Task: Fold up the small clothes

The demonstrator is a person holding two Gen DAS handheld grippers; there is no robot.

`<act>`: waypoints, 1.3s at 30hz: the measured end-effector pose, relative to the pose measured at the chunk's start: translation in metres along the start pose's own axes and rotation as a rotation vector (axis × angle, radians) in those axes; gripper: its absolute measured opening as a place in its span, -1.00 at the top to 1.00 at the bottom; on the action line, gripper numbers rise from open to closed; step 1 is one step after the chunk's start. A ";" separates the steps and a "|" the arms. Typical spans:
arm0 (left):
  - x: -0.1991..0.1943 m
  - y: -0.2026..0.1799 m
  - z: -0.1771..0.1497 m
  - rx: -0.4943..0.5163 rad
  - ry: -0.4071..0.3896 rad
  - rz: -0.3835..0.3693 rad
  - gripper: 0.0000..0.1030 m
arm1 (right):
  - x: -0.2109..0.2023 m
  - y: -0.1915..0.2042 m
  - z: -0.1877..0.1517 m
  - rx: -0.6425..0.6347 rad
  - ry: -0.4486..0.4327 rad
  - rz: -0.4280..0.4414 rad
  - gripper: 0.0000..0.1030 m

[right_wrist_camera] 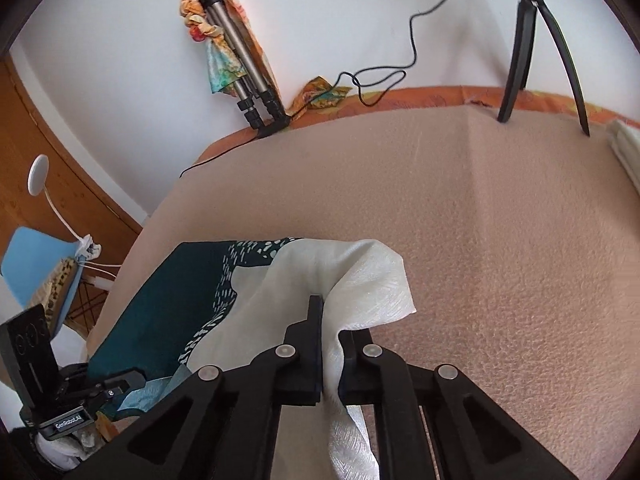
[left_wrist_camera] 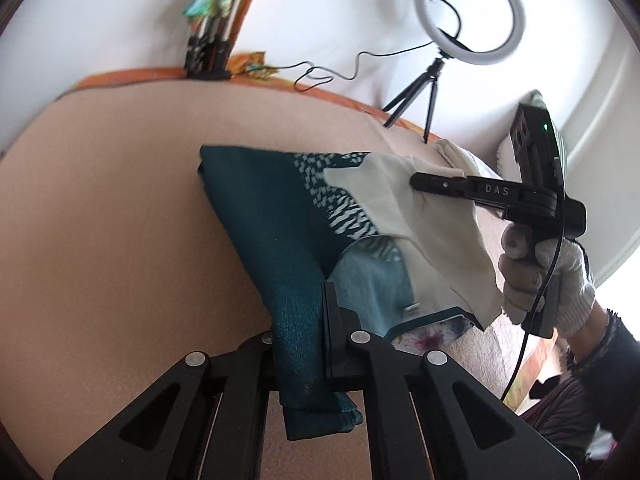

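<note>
A small garment, teal (left_wrist_camera: 272, 216) with a white-speckled band and a cream part (left_wrist_camera: 400, 200), hangs stretched over the peach blanket (left_wrist_camera: 120, 220). My left gripper (left_wrist_camera: 308, 320) is shut on its teal end, and a fold hangs down between the fingers. My right gripper (right_wrist_camera: 326, 320) is shut on the cream end (right_wrist_camera: 360, 276). In the left wrist view the right gripper (left_wrist_camera: 424, 182) pinches the cream cloth at the right. In the right wrist view the left gripper (right_wrist_camera: 132, 380) holds the teal end (right_wrist_camera: 168, 304) at lower left.
A ring light on a black tripod (left_wrist_camera: 468, 12) stands at the blanket's far edge, its cable (left_wrist_camera: 332, 72) trailing along it. A folded tripod wrapped in a scarf (right_wrist_camera: 232, 52) leans on the wall. Folded pale cloths (right_wrist_camera: 624, 148) lie at the right. A blue chair (right_wrist_camera: 36, 264) stands off the left.
</note>
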State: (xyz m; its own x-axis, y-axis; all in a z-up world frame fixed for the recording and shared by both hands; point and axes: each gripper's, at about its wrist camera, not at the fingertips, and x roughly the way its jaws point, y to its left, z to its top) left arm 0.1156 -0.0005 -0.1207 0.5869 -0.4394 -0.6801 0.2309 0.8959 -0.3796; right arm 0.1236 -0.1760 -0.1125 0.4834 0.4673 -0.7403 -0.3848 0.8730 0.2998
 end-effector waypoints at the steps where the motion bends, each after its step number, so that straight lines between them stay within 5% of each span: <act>1: -0.001 -0.002 -0.001 0.005 -0.006 -0.002 0.93 | -0.004 0.005 0.001 -0.021 -0.011 -0.009 0.96; 23: -0.021 -0.065 0.005 0.172 -0.108 -0.056 0.93 | -0.087 0.043 -0.005 -0.168 -0.146 -0.109 0.97; 39: 0.023 -0.168 0.049 0.280 -0.123 -0.189 0.93 | -0.171 -0.044 0.006 -0.119 -0.218 -0.233 0.97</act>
State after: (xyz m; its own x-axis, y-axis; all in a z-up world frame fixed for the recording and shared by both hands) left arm 0.1286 -0.1578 -0.0416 0.5985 -0.6034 -0.5269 0.5384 0.7900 -0.2932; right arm 0.0623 -0.2938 0.0041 0.7208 0.2870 -0.6309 -0.3267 0.9435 0.0558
